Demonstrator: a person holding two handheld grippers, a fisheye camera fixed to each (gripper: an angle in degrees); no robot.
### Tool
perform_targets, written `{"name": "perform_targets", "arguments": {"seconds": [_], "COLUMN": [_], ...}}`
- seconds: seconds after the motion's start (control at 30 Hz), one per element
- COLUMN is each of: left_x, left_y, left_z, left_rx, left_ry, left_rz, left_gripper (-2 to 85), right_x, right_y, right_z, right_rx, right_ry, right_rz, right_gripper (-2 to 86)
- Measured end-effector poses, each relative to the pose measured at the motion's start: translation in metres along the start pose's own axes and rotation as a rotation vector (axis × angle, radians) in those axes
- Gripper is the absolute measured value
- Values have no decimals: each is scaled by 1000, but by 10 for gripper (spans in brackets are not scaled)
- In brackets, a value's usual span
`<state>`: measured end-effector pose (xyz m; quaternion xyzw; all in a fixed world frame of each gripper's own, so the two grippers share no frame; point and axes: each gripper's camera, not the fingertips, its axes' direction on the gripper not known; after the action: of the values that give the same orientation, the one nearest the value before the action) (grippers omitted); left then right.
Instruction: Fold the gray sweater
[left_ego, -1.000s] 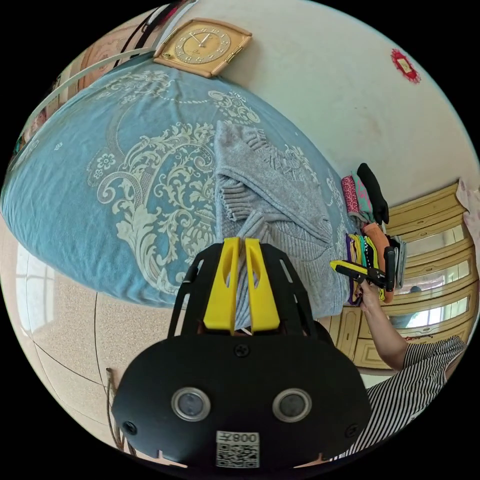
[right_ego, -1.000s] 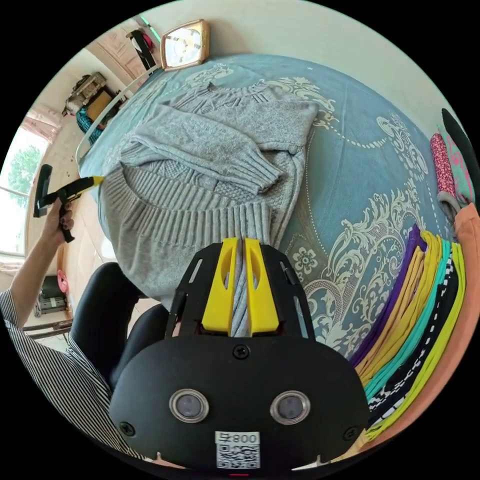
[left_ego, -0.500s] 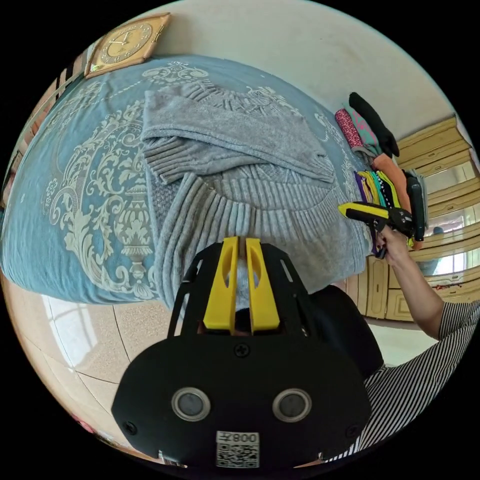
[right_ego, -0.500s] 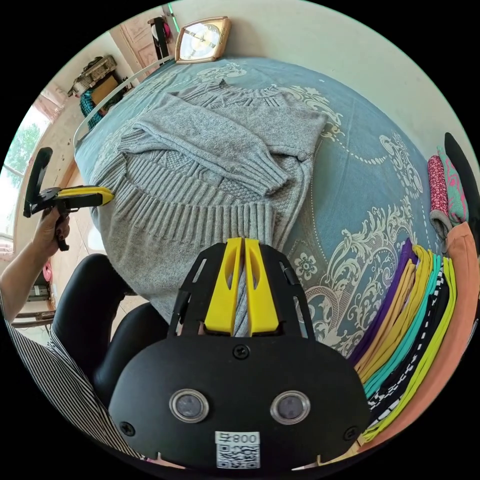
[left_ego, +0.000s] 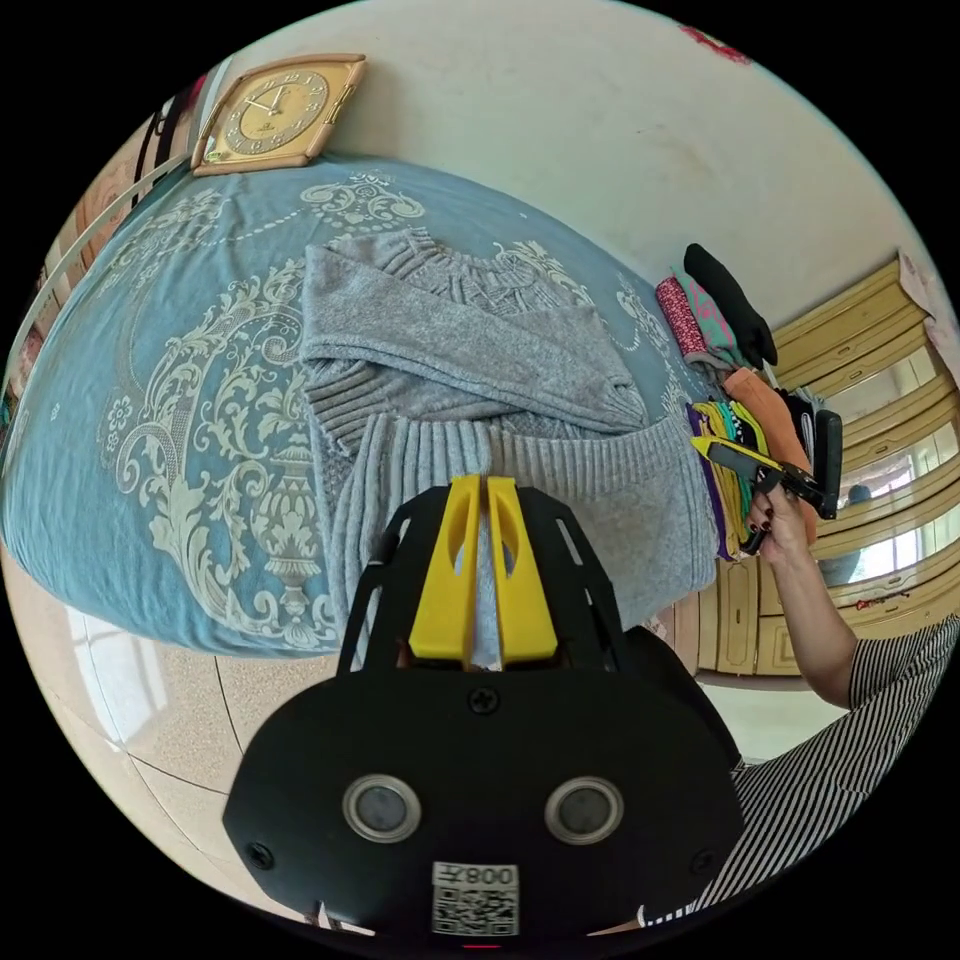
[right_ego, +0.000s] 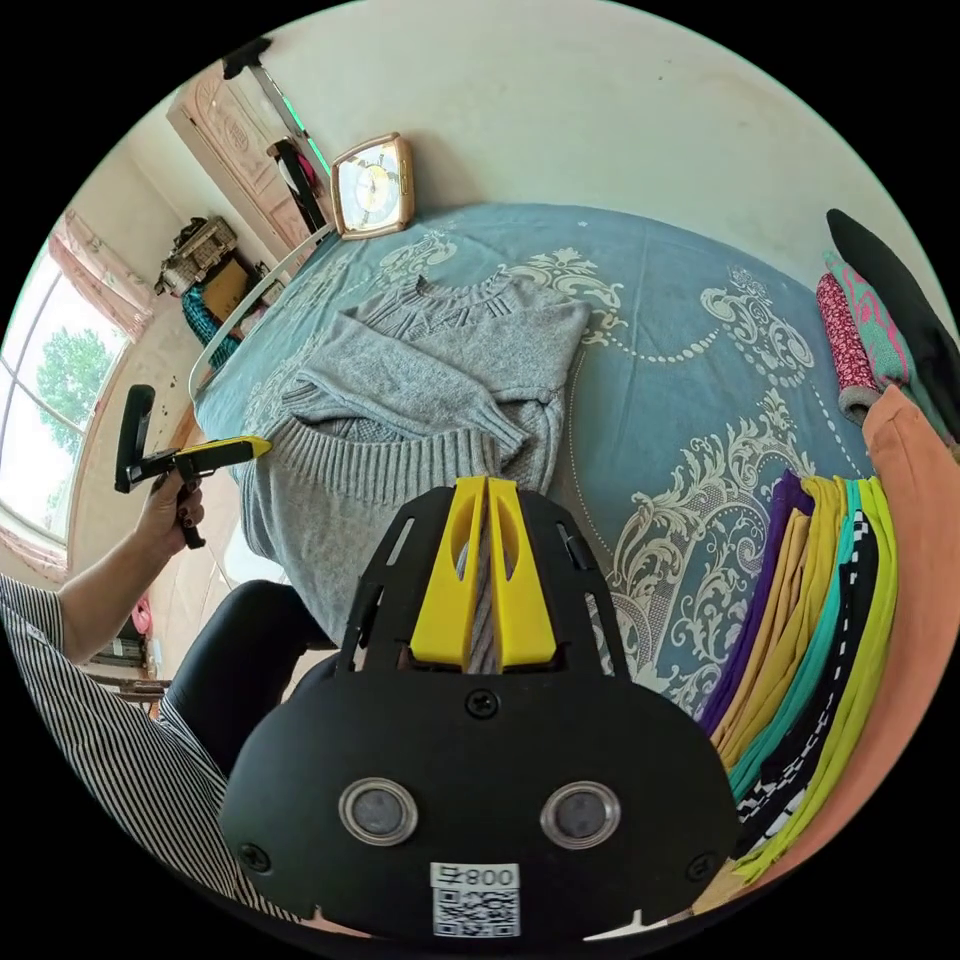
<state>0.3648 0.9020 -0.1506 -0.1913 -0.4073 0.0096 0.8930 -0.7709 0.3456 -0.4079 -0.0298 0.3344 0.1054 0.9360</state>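
Clamping both grippers' fingers on the gray sweater (left_ego: 470, 370) hem — hands spread wide.

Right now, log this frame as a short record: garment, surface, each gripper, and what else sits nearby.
garment: gray sweater, sleeves folded across the body, ribbed hem hanging over the bed edge
surface: blue patterned bedspread
left gripper: jaws closed on the sweater hem
right gripper: jaws closed on the sweater hem
nearby: stack of folded clothes beside the sweater; clock leaning on the wall
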Motion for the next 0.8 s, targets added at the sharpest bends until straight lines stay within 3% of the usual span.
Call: {"name": "perform_targets", "arguments": {"seconds": [0.17,0.53,0.8], "left_x": [-18,-34,-44], "left_y": [-8,-3,6], "left_z": [28,22,19], "left_rx": [-70,-54,-49], "left_ry": [29,74,68], "left_rz": [-55,-64,-55], "left_gripper": [15,21,17], "right_x": [13,47,37], "right_y": [-1,26,48], "right_z": [47,0,-32], "right_rx": [-143,-30,59], "right_ry": [56,-88,-73], "right_rz": [16,78,45], "right_gripper": [3,3,1]}}
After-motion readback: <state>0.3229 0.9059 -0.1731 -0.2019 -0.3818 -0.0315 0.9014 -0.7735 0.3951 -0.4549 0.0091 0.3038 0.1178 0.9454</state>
